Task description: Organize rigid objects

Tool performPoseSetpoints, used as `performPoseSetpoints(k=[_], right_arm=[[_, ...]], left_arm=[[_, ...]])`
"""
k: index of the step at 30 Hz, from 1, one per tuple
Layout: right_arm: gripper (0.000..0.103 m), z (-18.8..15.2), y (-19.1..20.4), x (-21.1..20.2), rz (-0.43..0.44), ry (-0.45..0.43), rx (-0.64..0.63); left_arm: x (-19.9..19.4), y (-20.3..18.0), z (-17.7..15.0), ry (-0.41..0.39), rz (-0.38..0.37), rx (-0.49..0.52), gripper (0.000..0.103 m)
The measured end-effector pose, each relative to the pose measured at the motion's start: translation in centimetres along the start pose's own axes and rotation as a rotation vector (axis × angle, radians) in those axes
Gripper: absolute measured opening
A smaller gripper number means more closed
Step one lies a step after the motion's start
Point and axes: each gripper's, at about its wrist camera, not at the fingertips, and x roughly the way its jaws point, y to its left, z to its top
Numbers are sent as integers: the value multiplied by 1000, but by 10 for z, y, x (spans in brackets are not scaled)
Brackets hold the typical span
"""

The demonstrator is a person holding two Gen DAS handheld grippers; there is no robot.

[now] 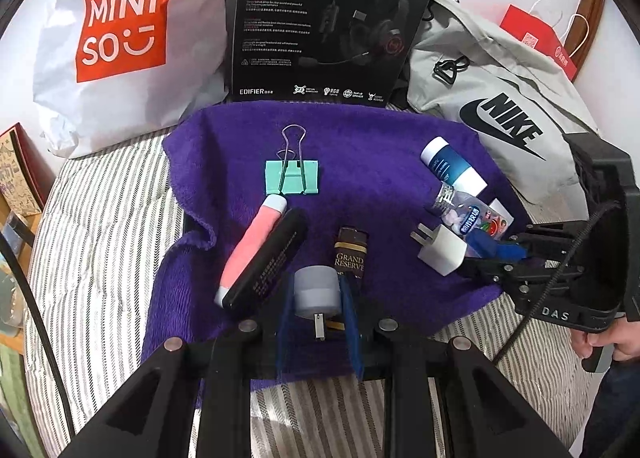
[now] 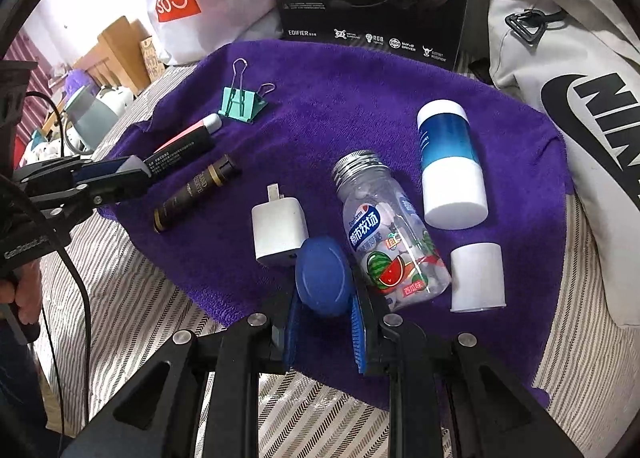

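On the purple towel (image 1: 360, 146), my left gripper (image 1: 318, 310) is shut on a grey plug adapter (image 1: 316, 290) with its prongs toward the camera. Just beyond it lie a brown tube (image 1: 350, 254), a black tube (image 1: 268, 258), a pink tube (image 1: 250, 246) and a mint binder clip (image 1: 292, 176). My right gripper (image 2: 325, 314) is shut on a blue oval cap (image 2: 324, 276). It sits between a white charger (image 2: 278, 230) and an uncapped clear candy bottle (image 2: 388, 230) lying on its side. A blue-white bottle (image 2: 450, 162) and a white cap (image 2: 478, 276) lie to the right.
A Miniso bag (image 1: 120, 18), a black headset box (image 1: 328, 18) and a grey Nike bag (image 1: 500, 98) stand along the towel's far edge. Striped bedding (image 1: 100, 238) surrounds the towel. A hand (image 1: 612, 342) holds the right gripper's handle.
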Motion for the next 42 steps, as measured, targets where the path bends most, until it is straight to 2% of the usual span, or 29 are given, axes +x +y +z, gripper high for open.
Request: performPoseSetpoints(k=[6,8,13,15,22,35,40,42], right_arm=[[23,0,-1,-1,10,8,-16],[27,-1,-3,-3,3,13,-13],[52,-4,-13,-14,-16,4,-2],[56,-7,-16,-20,-11,-6,1],[56,-15,-17,-36,-11,-34,5],[57,-40,-24,-49,-1,-71,86],[57,-43,-22,-56,-4,-79,92],[57,-44,-21,-58,-9,-82,90]], left_arm=[[10,-5,4,18,15,6,23],[13,-5,5,22,19,4,23],[20,-3,6,28,26,7,23],[23,-3,6,33,27,8,23],[29,-7,9,35,29,15,23],[31,-8,12,29,31,12,24],[30,-7,10,40,13,-3,30],[29,-8,8,49,3,-8,38]])
